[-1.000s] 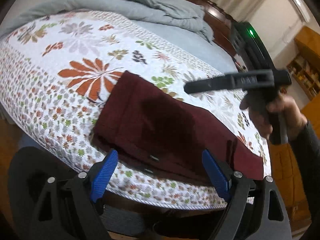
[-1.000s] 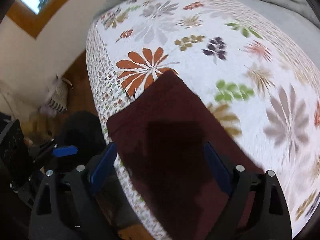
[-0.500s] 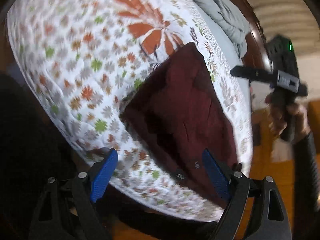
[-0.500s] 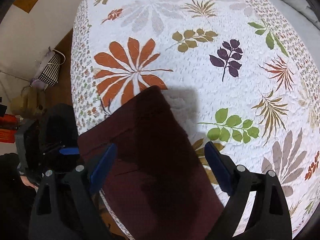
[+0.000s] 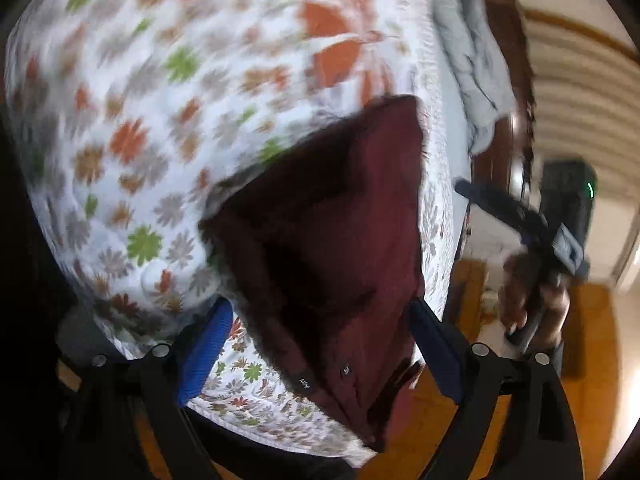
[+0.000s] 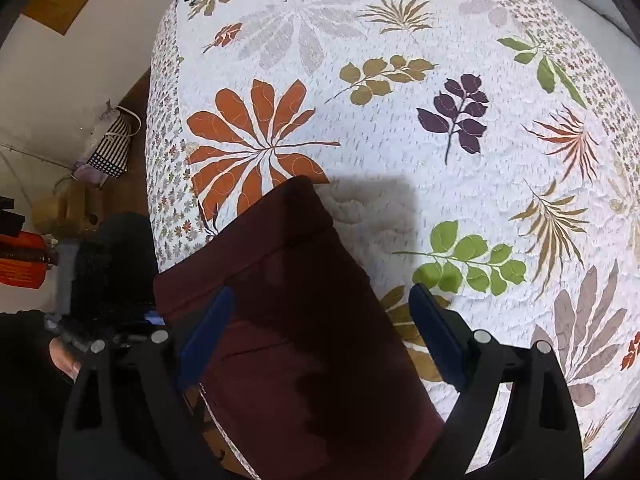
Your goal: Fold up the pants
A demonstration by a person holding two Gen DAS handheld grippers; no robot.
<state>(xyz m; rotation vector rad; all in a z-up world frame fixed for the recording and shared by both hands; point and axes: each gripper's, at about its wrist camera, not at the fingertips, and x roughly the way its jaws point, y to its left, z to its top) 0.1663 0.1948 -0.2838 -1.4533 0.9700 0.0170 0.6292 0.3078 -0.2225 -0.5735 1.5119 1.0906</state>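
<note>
— Maroon pants (image 5: 328, 240) lie on the bed's leafy quilt (image 6: 400, 140); the left view is blurred, their near end hanging off the edge.
— Changes?
— Left claw (image 5: 320, 344) rolled and dropped, jaws opening wider, empty. Right claw (image 6: 320, 336) hangs released, pointing steeply down over the pants.

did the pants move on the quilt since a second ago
No. In the right wrist view the pants have the same far corner touching the big orange leaf on the quilt, as before. Only the camera's framing changed.
</note>
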